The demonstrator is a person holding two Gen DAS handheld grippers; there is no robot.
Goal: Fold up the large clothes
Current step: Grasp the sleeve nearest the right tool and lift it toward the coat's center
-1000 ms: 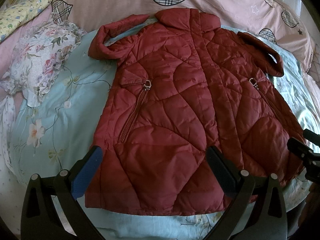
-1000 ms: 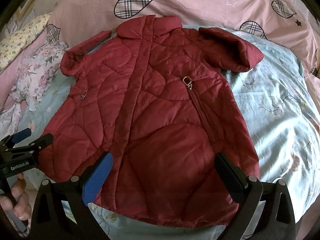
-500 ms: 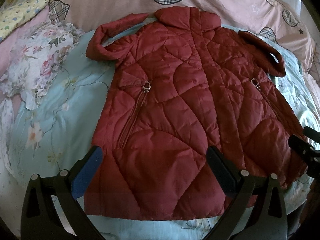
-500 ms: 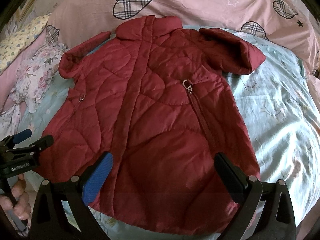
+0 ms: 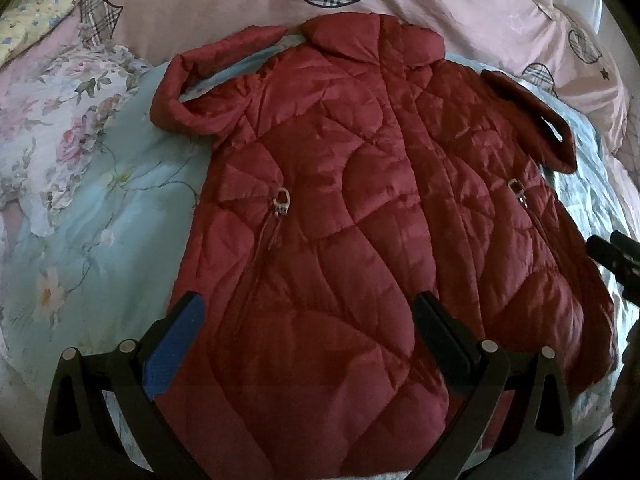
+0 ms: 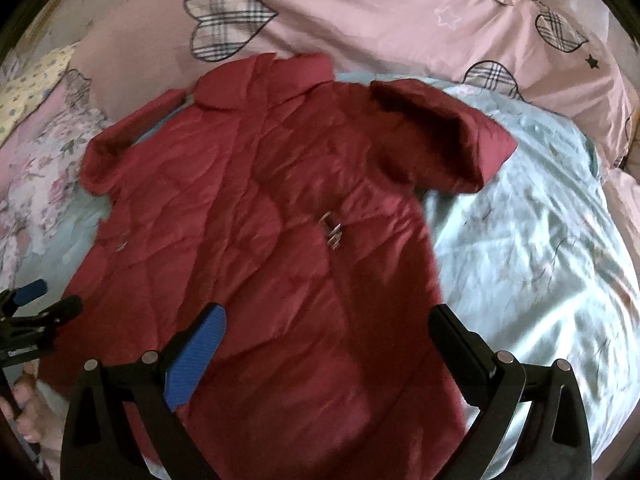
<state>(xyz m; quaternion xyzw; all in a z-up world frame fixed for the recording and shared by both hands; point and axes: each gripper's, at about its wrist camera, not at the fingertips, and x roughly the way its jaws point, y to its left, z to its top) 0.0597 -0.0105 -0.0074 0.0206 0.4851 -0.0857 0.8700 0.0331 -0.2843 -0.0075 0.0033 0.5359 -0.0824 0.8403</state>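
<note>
A home bedroom: floral bedspread (image 5: 100, 216), heart-patterned pink quilt (image 6: 360, 20).

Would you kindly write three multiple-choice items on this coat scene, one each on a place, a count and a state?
1. Where does the red quilted coat lie?
A. On the light blue floral quilt
B. On a wooden floor
C. On a hanger

2. How many metal zipper pulls show on the coat front in the left wrist view?
A. None
B. Two
C. Five

3. How do the jaws of the left gripper and right gripper stand?
A. Both shut on the hem
B. One shut on a sleeve
C. Both wide open, holding nothing

Answers: 1 A, blue quilt shows all around the coat. 2 B, one pull on each side. 3 C, coat fabric shows unpinched between the spread fingers in each view.
</note>
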